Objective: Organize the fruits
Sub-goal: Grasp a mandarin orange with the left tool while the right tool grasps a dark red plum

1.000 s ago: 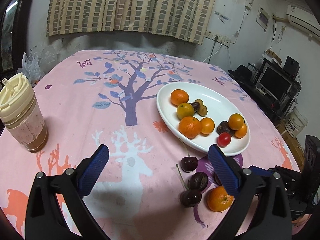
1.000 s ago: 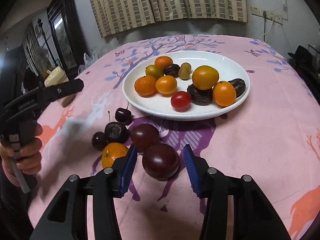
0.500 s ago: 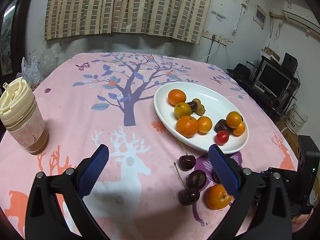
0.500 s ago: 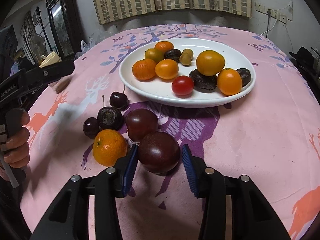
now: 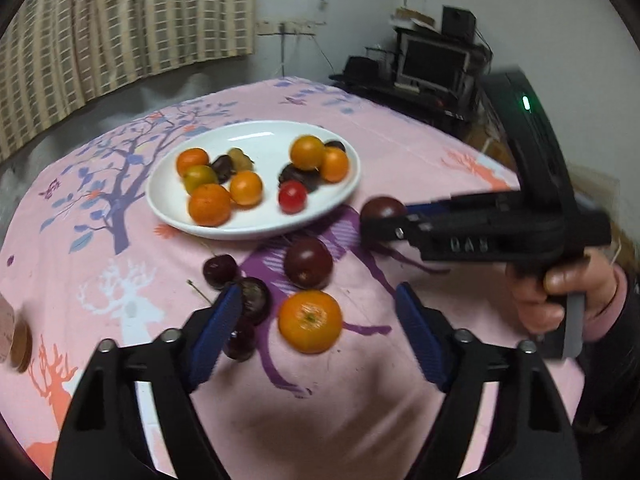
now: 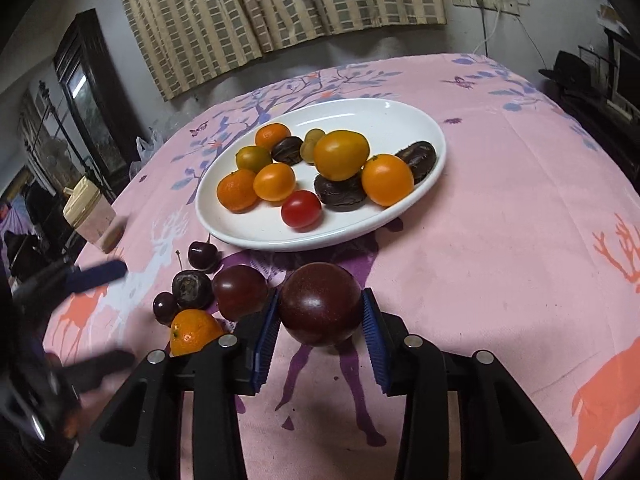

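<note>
Right gripper (image 6: 320,312) nearest, blue pads pressed on either side of a dark plum (image 6: 320,304), clamped just above the pink tablecloth (image 6: 500,280). Left gripper (image 5: 320,320) straddling a loose mandarin (image 5: 310,320), jaws just narrowed, not touching it. Beside it a second plum (image 5: 308,262), cherries (image 5: 220,270) and a wrinkled dark fruit (image 5: 252,298), clustered on the cloth. Farther back, white oval plate (image 6: 380,116) with oranges, a red tomato (image 6: 301,209) and dark fruits. Behind, a lidded cup (image 6: 90,212) near the table edge.
</note>
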Tool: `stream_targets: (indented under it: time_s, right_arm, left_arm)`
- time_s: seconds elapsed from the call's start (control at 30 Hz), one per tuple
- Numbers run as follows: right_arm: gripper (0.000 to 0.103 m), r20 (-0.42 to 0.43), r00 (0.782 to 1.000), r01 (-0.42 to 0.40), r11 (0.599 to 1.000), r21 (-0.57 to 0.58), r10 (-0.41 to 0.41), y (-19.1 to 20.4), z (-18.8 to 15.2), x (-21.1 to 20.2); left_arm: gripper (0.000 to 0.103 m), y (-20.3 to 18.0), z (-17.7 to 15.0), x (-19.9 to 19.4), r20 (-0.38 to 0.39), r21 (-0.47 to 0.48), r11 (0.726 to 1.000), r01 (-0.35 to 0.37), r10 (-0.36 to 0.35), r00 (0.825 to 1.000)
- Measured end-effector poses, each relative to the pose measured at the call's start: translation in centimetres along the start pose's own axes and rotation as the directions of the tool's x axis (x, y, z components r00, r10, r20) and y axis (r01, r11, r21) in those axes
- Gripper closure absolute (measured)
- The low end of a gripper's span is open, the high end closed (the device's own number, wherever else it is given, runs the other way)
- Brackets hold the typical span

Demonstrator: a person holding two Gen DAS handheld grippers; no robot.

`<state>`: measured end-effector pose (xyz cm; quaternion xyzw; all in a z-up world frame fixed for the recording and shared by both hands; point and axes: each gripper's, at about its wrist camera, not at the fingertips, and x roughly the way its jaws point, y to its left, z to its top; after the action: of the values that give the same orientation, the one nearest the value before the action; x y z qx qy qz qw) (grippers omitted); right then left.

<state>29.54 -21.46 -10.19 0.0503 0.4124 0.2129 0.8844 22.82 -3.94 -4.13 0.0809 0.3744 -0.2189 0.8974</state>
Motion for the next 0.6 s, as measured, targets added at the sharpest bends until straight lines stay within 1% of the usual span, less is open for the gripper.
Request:
stream_targets:
  time_s: [0.1, 0.2, 0.27, 0.33, 0.4, 0.5, 0.57, 0.6]
  right_arm:
    - [0.062, 0.004, 1.0, -0.002, 1.0, 0.0, 0.002, 0.0, 0.0, 0.0]
    - [0.062, 0.01, 1.0, -0.001, 1.0, 0.004, 0.001, -0.1, 0.0, -0.3]
    - [0.062, 0.014, 1.0, -0.004, 1.0, 0.008, 0.004, -0.2, 0.0, -0.4]
    - [0.062, 0.018, 1.0, -0.005, 1.0, 0.01, 0.005, -0.2, 0.0, -0.5]
    - [0.062, 0.019, 1.0, -0.009, 1.0, 0.011, 0.009, -0.2, 0.1, -0.6]
    - [0.062, 0.023, 1.0, -0.012, 1.0, 0.01, 0.011, -0.1, 0.1, -0.7]
    - [0.062, 0.025, 1.0, -0.013, 1.0, 0.009, 0.013, 0.0, 0.1, -0.7]
    - [0.062, 0.026, 1.0, -0.014, 1.0, 0.008, 0.013, 0.0, 0.1, -0.7]
  left_arm:
    - [0.033, -0.8, -0.4, 1.2, -0.037, 0.018, 1.0, 0.0, 0.0, 0.999]
    - [0.035, -0.8, -0.7, 2.1, -0.071, 0.021, 1.0, -0.015, 0.016, 0.997]
    - [0.042, -0.8, -0.7, 2.8, -0.094, 0.013, 1.0, -0.012, 0.014, 0.995]
    - [0.044, -0.6, -0.8, 3.4, -0.114, 0.003, 1.0, -0.013, 0.013, 0.993]
    - [0.045, -0.5, -0.8, 3.8, -0.119, 0.004, 1.0, -0.028, 0.028, 0.993]
    - [0.049, -0.3, -0.9, 4.3, -0.137, -0.01, 1.0, -0.026, 0.024, 0.99]
    - [0.055, -0.3, -0.9, 4.8, -0.149, -0.008, 0.999, -0.038, 0.036, 0.988]
    - [0.057, -0.2, -1.0, 5.0, -0.157, -0.007, 0.999, -0.045, 0.043, 0.987]
